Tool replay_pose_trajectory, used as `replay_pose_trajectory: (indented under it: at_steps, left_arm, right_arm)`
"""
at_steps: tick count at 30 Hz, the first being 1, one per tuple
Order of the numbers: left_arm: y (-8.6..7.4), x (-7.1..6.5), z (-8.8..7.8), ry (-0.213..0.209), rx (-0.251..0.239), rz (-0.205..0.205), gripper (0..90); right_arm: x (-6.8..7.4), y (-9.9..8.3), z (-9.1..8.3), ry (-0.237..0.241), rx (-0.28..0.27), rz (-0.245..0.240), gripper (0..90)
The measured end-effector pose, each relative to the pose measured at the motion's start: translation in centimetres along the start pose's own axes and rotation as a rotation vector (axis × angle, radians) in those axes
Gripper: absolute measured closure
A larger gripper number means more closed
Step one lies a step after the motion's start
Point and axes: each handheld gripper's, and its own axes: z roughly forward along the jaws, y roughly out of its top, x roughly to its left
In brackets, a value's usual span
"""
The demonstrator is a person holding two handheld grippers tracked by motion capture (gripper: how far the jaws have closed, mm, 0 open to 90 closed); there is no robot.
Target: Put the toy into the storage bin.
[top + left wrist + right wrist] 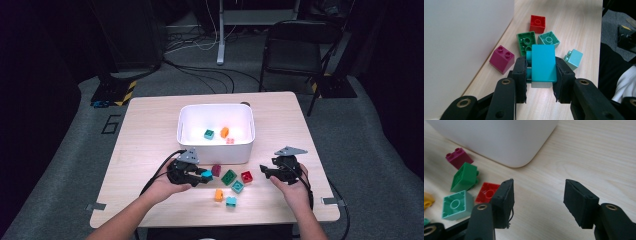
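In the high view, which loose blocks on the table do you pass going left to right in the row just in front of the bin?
Turquoise block in the left gripper → magenta block → green block → red block.

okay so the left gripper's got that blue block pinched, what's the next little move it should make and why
Probably carry the blue block up and over the near wall of the white bin before letting go. The left gripper is shut on the block, clear of the table, right beside the bin, and three blocks already lie inside it. The bin wall looks taller than the gripper, so it likely needs more lift first.
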Motion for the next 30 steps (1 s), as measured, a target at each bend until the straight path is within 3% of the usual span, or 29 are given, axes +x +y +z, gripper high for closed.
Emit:
replay_pose_trajectory:
  at_steps: [5,15,30]
  left_arm:
    - [0.7,0.2,-0.9,0.002,-0.016,-0.018,67.2]
    - [2.8,1.0,-3.1,0.024,-0.047,-0.035,67.2]
    - [6.6,3.1,-5.6,0.043,-0.069,-0.046,67.2]
  right_arm:
    - [0.1,0.1,-0.1,0.03,0.011,0.008,44.4]
    - [0.1,0.1,-0.2,0.015,-0.019,0.003,43.7]
    - [0.1,0.1,-0.2,0.022,0.0,0.002,40.9]
